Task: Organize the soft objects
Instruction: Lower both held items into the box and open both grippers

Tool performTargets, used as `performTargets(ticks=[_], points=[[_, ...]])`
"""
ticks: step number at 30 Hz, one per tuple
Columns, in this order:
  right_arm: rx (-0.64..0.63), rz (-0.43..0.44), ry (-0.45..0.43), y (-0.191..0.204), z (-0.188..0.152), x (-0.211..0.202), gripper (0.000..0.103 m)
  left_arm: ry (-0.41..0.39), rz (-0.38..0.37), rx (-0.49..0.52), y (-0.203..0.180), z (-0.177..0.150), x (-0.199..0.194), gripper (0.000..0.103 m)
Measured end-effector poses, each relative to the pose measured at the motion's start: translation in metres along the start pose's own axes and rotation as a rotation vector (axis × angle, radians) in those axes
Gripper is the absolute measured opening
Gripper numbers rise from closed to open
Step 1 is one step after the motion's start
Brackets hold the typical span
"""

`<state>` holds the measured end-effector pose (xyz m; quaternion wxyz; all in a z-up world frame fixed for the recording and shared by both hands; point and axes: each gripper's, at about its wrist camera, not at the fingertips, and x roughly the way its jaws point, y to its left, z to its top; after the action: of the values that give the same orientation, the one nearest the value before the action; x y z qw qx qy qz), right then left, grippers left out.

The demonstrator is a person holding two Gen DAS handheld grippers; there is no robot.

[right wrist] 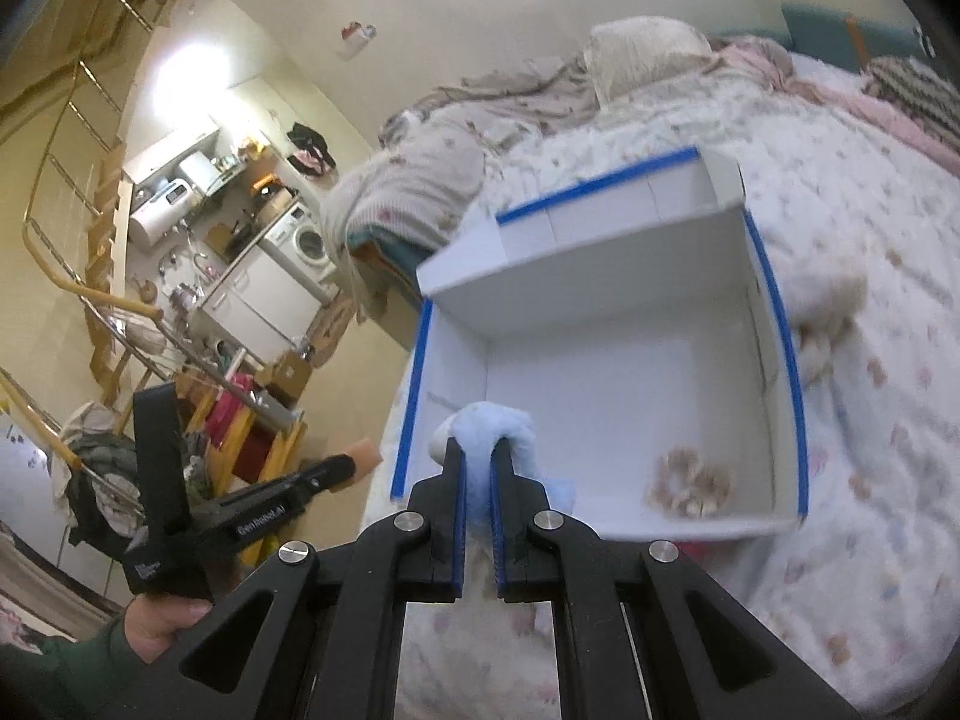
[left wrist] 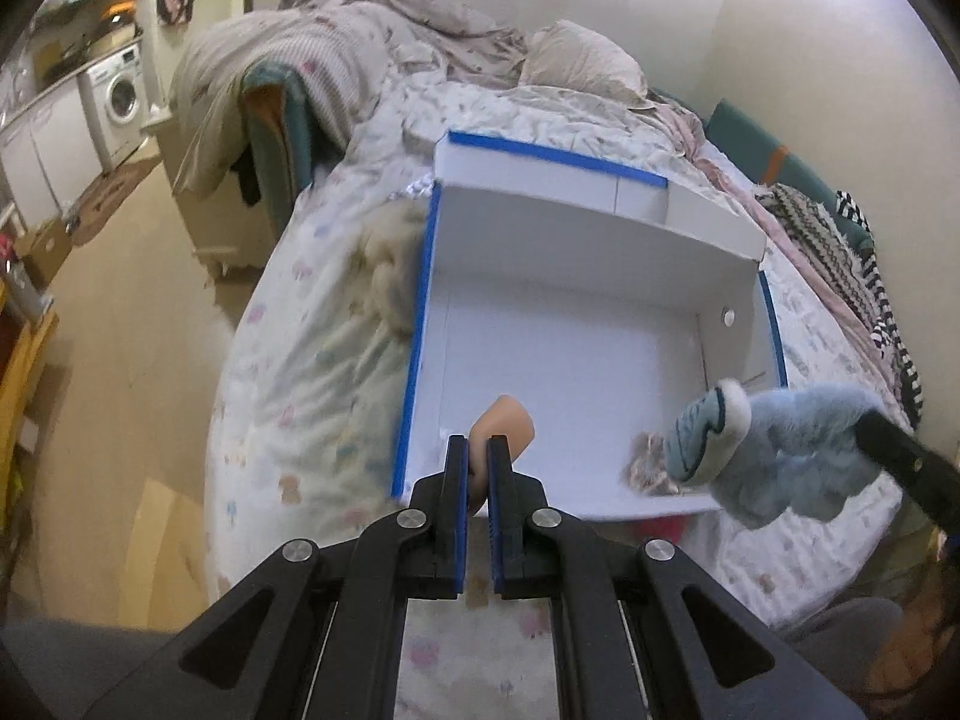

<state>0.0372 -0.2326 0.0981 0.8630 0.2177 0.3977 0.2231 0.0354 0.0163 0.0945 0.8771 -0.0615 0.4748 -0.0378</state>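
A white box with blue-taped edges (left wrist: 744,294) (right wrist: 792,360) lies open on the bed. A small beige fluffy item (left wrist: 645,462) (right wrist: 690,483) lies inside it, in a near corner. My left gripper (left wrist: 477,450) is shut on a peach-coloured soft sponge (left wrist: 507,420) above the box's near edge; in the right wrist view the left gripper (right wrist: 354,468) and its sponge (right wrist: 366,453) are left of the box. My right gripper (right wrist: 478,456) is shut on a light blue plush toy (right wrist: 498,426) over the box's near left corner; the toy (left wrist: 774,444) also shows in the left wrist view.
A cream fluffy item (left wrist: 390,264) (right wrist: 828,300) lies on the bedspread against the box's side. Rumpled blankets and a pillow (left wrist: 576,57) lie at the bed's far end. Striped clothing (left wrist: 840,252) lies along the wall. The floor, a kitchen with a washing machine (left wrist: 120,96) and a drying rack (right wrist: 150,324) are beyond.
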Motion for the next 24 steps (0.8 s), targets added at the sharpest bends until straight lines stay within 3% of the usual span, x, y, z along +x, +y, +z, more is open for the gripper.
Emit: performTargets(ticks=[6,12,24], points=[[-0.022,-0.035,-0.048,-0.009,0.024,0.016,0.009,-0.023,0.03,0.074,-0.021,0.029,0.011,0.005],[-0.002,-0.039,-0.062,-0.035,0.023,0.046,0.009,-0.027,0.064,0.131,-0.034,0.047,0.039,0.005],[0.064,-0.101,0.028,-0.074,0.008,0.088,0.009,0.033,0.068,0.163,-0.04,0.034,0.113,0.006]])
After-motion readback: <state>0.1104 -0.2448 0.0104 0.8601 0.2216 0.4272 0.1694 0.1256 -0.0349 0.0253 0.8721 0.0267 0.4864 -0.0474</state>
